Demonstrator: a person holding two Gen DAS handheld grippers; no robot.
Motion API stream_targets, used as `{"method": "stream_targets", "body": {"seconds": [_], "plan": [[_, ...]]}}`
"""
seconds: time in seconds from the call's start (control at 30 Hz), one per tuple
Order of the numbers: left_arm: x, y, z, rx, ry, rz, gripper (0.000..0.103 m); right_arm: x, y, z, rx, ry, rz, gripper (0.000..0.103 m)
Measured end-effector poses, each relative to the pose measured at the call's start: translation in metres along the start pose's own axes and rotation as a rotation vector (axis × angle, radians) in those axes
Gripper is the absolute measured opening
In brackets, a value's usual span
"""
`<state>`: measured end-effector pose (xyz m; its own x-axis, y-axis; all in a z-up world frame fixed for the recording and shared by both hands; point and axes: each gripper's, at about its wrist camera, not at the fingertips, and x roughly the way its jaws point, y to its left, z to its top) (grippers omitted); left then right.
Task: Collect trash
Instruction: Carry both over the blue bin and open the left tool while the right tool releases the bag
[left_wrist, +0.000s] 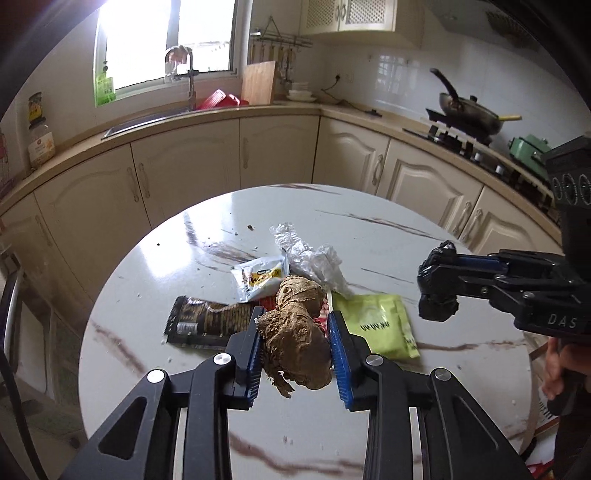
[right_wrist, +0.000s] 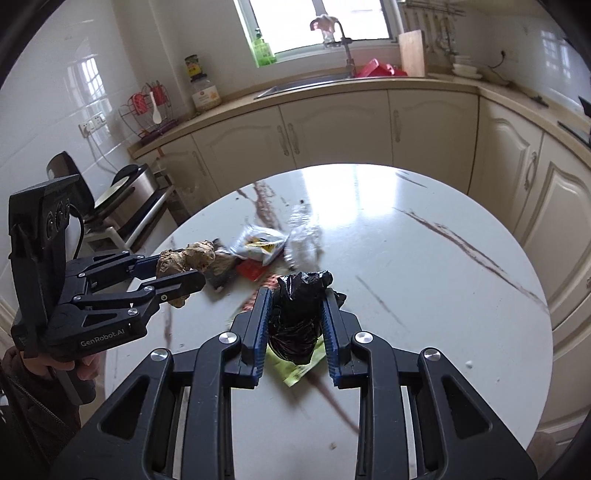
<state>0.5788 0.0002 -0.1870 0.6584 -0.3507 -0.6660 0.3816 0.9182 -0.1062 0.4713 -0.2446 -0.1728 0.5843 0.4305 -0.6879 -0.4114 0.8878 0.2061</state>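
Left wrist view
- left gripper (left_wrist: 298, 341): closed on ginger root (left_wrist: 295, 332), blue ribbed pads pinching its sides; root held above the counter (left_wrist: 388, 229)
- ginger root: knobby, tan, dry fibrous skin, ragged shred hanging at the near end
- right gripper (left_wrist: 437, 286): closed on crumpled black plastic bag (left_wrist: 437, 310), held clear of the counter
- trash left on counter: dark brown wrapper (left_wrist: 207, 319), white-yellow sachet (left_wrist: 260, 280), clear crinkled plastic (left_wrist: 310, 254), lime green packet (left_wrist: 376, 325), bit of red wrapper behind the ginger; crumbs farther back
- counter: round, glossy white, brown marble veins
- risk: ginger is lumpy and hard, pads touch only at bumps, so it may pivot or drop on a quick swing

Right wrist view
- right gripper (right_wrist: 295, 317): jaws narrow, clamping black plastic bag (right_wrist: 299, 314), a glossy squashy wad
- left gripper (right_wrist: 184, 273): ginger root (right_wrist: 184, 258) sticking out past its fingers
- risk: bag is slick and compressible, could slip through the pads; the light, flat wrappers below could slide on the glossy top when picked
- bin: not in view
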Motion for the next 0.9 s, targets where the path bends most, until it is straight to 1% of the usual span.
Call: {"method": "stream_targets", "body": {"seconds": [0.07, 0.13, 0.27, 0.37, 0.5, 0.63, 0.73, 0.83, 0.9], "plan": [[-0.020, 0.003, -0.015, -0.004, -0.012, -0.006, 0.029, -0.006, 0.016, -0.004, -0.012, -0.007, 0.013, 0.025], [-0.045, 0.010, -0.034, -0.014, -0.019, 0.004, 0.029, -0.012, 0.034, -0.008, -0.026, -0.012, 0.027, 0.025], [-0.093, 0.031, -0.079, -0.074, -0.030, 0.017, 0.029, -0.014, 0.077, -0.014, -0.062, -0.008, 0.075, 0.025], [-0.134, 0.053, -0.113, -0.115, -0.037, 0.068, 0.029, -0.006, 0.125, -0.019, -0.106, 0.014, 0.134, 0.025], [-0.173, 0.087, -0.154, -0.186, -0.025, 0.139, 0.029, 0.016, 0.199, -0.027, -0.183, 0.046, 0.214, 0.025], [-0.199, 0.119, -0.190, -0.261, 0.015, 0.198, 0.029, 0.047, 0.263, -0.034, -0.240, 0.084, 0.276, 0.025], [-0.206, 0.143, -0.213, -0.322, 0.040, 0.221, 0.029, 0.075, 0.303, -0.041, -0.277, 0.121, 0.289, 0.025], [-0.203, 0.162, -0.232, -0.380, 0.077, 0.231, 0.028, 0.105, 0.335, -0.051, -0.304, 0.143, 0.256, 0.025], [-0.200, 0.170, -0.237, -0.404, 0.091, 0.232, 0.027, 0.127, 0.348, -0.057, -0.303, 0.173, 0.251, 0.025]]}}
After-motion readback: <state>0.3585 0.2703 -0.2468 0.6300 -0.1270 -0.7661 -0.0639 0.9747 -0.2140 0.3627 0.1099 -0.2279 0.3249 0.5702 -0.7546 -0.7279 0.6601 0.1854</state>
